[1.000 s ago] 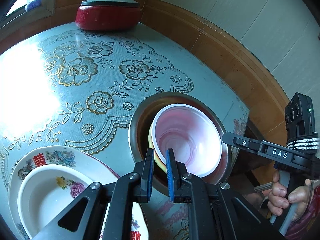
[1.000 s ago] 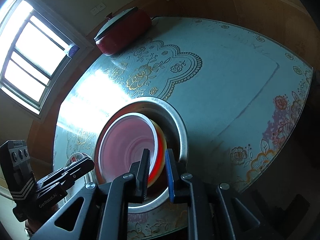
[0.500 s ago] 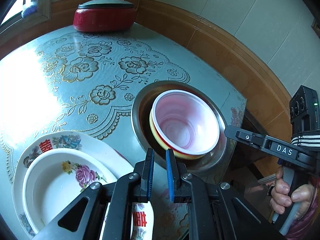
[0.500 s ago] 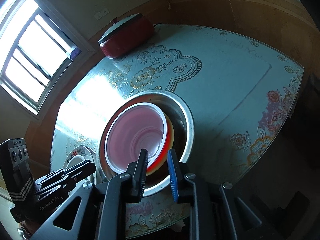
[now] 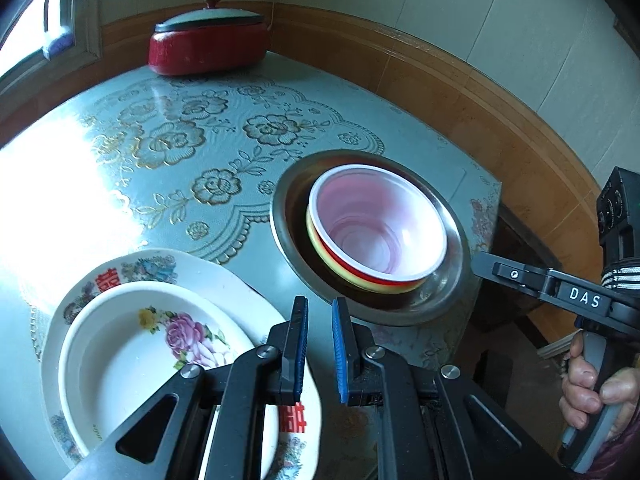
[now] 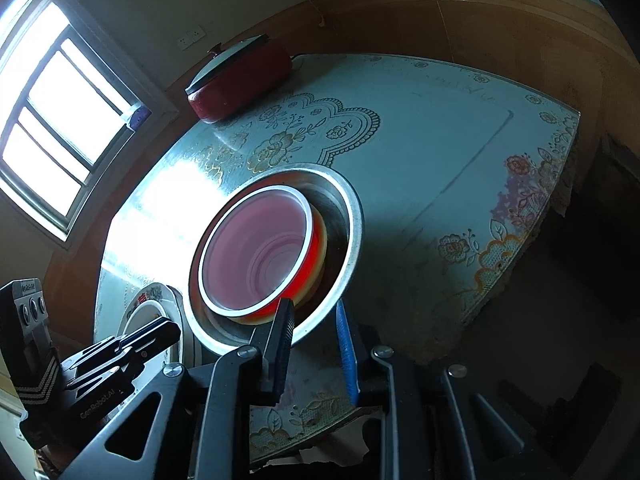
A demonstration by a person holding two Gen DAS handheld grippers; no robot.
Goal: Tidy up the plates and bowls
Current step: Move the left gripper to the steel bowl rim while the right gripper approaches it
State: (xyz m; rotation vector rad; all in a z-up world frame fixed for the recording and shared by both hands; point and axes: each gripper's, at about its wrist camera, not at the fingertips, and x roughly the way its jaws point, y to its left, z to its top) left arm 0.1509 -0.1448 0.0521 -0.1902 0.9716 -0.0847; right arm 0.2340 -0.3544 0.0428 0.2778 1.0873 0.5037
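Note:
A steel basin [image 5: 288, 240] [image 6: 354, 216] stands on the table near its right edge. Inside it a red bowl [image 5: 376, 224] [image 6: 256, 252] with a white rim is nested in a yellow bowl [image 5: 316, 248] [image 6: 322, 248]. A white flowered bowl [image 5: 120, 344] rests on a patterned plate [image 5: 132, 268] [image 6: 150, 294] at the near left. My left gripper [image 5: 318, 308] [image 6: 172, 330] hovers shut and empty between plate and basin. My right gripper [image 6: 314, 310] [image 5: 478, 258] is just outside the basin's near rim, its jaws opening with nothing pressed between them.
A red pot with a grey lid [image 5: 208, 44] [image 6: 240, 80] sits at the table's far corner by the window [image 6: 60, 120]. A wood-panelled wall runs close behind the table. The table's edge [image 6: 520, 272] drops off right of the basin. A hand [image 5: 588, 380] holds the right gripper's handle.
The right gripper's jaws have spread and drawn back off the red bowl's rim. The left gripper has pulled back toward the plate, so the basin sits farther off in both views.

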